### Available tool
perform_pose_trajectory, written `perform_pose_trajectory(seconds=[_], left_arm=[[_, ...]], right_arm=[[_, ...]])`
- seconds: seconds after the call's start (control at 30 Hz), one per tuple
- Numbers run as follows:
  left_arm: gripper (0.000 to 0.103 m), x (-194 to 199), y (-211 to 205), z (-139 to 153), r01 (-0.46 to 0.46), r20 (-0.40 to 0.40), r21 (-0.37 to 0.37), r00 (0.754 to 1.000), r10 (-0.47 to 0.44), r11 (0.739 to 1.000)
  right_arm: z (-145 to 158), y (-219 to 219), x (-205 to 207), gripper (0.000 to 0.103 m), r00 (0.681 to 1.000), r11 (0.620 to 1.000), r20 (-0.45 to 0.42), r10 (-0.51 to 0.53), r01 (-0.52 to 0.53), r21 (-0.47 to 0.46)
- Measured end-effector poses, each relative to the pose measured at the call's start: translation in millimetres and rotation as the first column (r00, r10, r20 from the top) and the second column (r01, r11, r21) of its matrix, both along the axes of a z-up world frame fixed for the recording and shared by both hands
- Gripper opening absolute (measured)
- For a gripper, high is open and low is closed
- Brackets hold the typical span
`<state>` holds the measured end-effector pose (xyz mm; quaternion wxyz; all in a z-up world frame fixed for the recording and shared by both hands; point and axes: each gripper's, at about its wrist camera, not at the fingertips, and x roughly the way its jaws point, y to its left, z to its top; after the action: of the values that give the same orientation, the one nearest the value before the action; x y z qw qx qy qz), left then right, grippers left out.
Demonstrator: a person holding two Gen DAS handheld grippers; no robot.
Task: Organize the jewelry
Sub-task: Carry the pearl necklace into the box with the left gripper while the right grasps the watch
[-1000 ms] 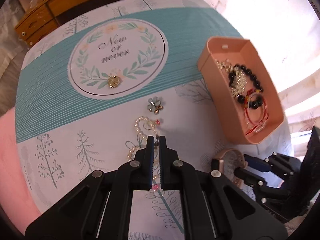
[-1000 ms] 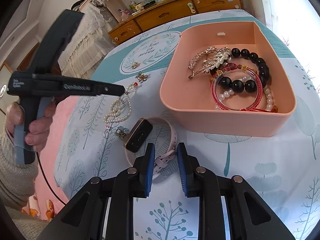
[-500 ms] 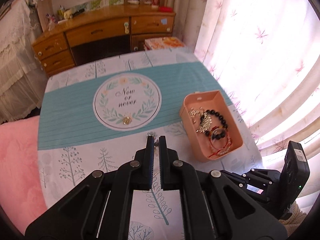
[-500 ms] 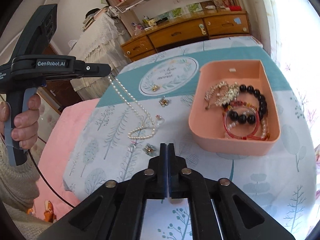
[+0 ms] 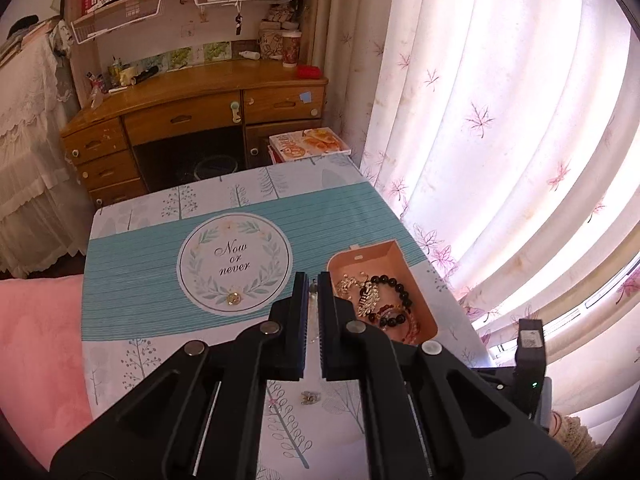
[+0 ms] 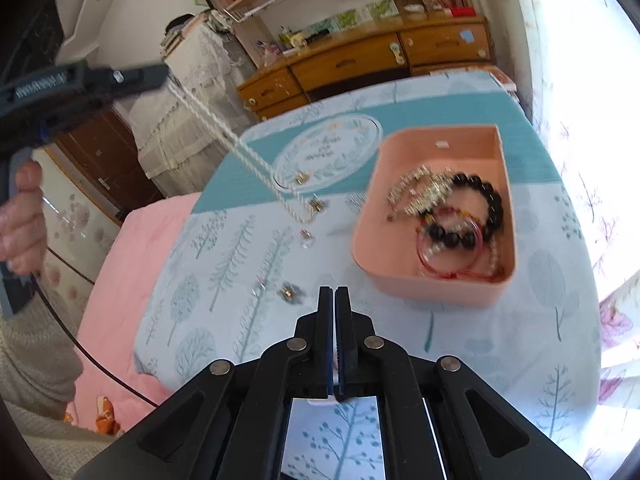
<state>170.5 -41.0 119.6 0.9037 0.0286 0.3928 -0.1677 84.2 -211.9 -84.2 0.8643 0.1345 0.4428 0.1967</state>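
My left gripper (image 5: 313, 280) is shut on a white pearl necklace (image 6: 224, 136) and holds it high above the table; in the right wrist view the strand hangs taut from its tip (image 6: 160, 74) down to the cloth. My right gripper (image 6: 333, 292) is shut on the pink watch strap, which shows only as a sliver between the jaws. The pink box (image 6: 436, 292) holds a black bead bracelet (image 6: 486, 196), a red bangle and a gold brooch; it also shows in the left wrist view (image 5: 430, 320).
Small charms lie on the printed tablecloth: a gold coin piece (image 5: 233, 299), a flower brooch (image 6: 318, 205) and a small clasp (image 6: 290, 291). A pink blanket (image 6: 116, 280) lies to the left. A wooden desk (image 5: 192, 112) stands behind the table, curtains to the right.
My left gripper has risen high, drawing the pearl necklace up off the cloth. My right gripper closed on the watch strap and lifted it away from the table.
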Motion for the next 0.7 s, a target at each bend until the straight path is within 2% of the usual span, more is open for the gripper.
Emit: perform_pose_trajectory(seconds=[0.07, 0.17, 0.2, 0.27, 0.4, 0.53, 0.7], left_arm=[[0.002, 2.3, -9.8, 12.9, 0.010, 0.020, -0.010, 1.000, -0.010, 1.000], [0.002, 5.5, -26.0, 31.3, 0.027, 0.049, -0.024, 0.998, -0.026, 0.999], [0.002, 7.0, -31.6, 36.1, 0.035, 0.056, -0.028, 0.998, -0.033, 0.999], [0.002, 10.7, -43.2, 43.7, 0.046, 0.063, -0.032, 0.997, -0.044, 0.998], [0.002, 20.9, -67.6, 51.6, 0.057, 0.069, -0.026, 0.996, -0.055, 0.998], [0.002, 38.0, -87.4, 44.7, 0.047, 0.056, -0.019, 0.997, -0.046, 0.999], [0.002, 64.5, -106.3, 9.1, 0.055, -0.039, -0.026, 0.998, -0.056, 0.998]], right_arm=[[-10.6, -7.0, -1.9, 0.013, 0.999, 1.000, -0.036, -0.013, 0.012, -0.002], [-24.0, -16.1, -8.7, 0.022, 0.997, 1.000, -0.072, -0.024, 0.024, 0.001], [-27.6, -19.8, -13.1, 0.023, 0.997, 1.000, -0.076, -0.026, 0.027, 0.012], [-31.0, -24.1, -19.4, 0.031, 0.997, 0.999, -0.080, -0.022, 0.026, 0.046], [-37.6, -25.5, -27.6, 0.035, 0.996, 0.995, -0.091, -0.006, 0.015, 0.096], [-45.0, -17.0, -28.3, 0.035, 0.993, 0.992, -0.112, 0.029, -0.015, 0.125], [-53.8, -5.5, -26.0, 0.035, 0.990, 0.990, -0.131, 0.058, -0.040, 0.133]])
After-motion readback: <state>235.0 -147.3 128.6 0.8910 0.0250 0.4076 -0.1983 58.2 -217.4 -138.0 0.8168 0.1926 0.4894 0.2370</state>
